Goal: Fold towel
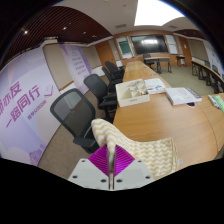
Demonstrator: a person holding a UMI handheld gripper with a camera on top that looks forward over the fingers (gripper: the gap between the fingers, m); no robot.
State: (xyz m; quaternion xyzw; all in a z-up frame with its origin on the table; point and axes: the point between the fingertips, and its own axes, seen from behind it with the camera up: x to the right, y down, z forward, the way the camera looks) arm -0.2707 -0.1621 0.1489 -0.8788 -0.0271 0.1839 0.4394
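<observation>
A cream towel (140,148) with a zigzag pattern lies on the near end of a long wooden table (165,115), hanging over its edge. My gripper (111,158) has its two purple pads (100,158) pressed together on the towel's near edge, which rises as a thin fold between them. The rest of the towel spreads to the right just beyond the fingers.
A black office chair (72,107) stands left of the table, with more chairs (100,85) behind it. A white box (130,92) and papers (183,96) lie further along the table. A purple-and-white banner wall (30,95) runs along the left.
</observation>
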